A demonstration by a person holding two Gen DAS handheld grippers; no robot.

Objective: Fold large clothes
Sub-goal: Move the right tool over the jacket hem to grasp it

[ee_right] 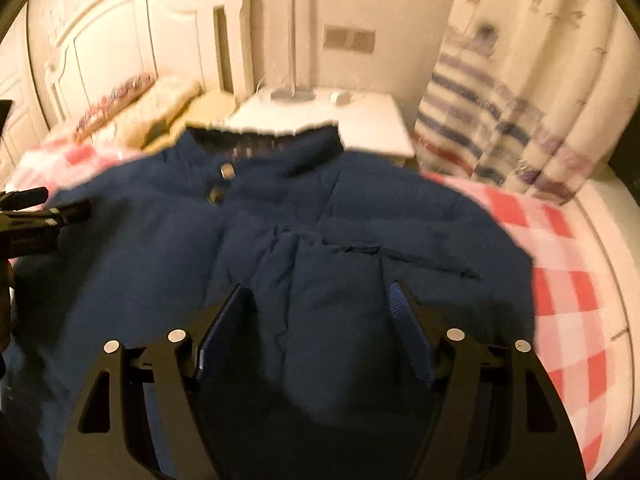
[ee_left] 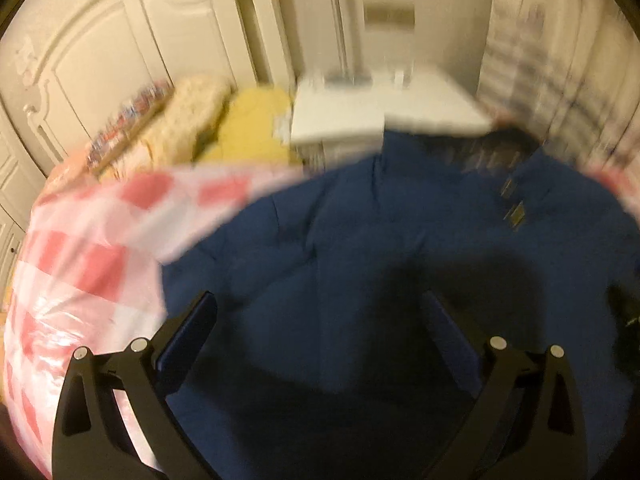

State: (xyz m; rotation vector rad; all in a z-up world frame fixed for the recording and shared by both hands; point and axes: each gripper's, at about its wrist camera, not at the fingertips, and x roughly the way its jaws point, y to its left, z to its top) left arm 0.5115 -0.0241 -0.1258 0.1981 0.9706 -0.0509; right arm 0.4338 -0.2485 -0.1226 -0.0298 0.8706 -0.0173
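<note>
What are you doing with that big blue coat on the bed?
A person is folding a big blue padded jacket that lies spread on a bed with a pink-and-white checked cover. They hold a two-finger gripper in each hand. The right gripper is open, with a puffy fold of the jacket between its fingers. The left gripper is open too, over the other side of the jacket. The collar points toward a white bedside table. The pictures are blurry.

Left gripper [ee_left: 320, 320]: glossy black plastic linkage arms with triangular cutouts, four round silver pivot screws, dark blue pads [ee_left: 192, 344] lining both fingers. Right gripper [ee_right: 320, 300]: same build, ribbed blue pads [ee_right: 412, 328].
</note>
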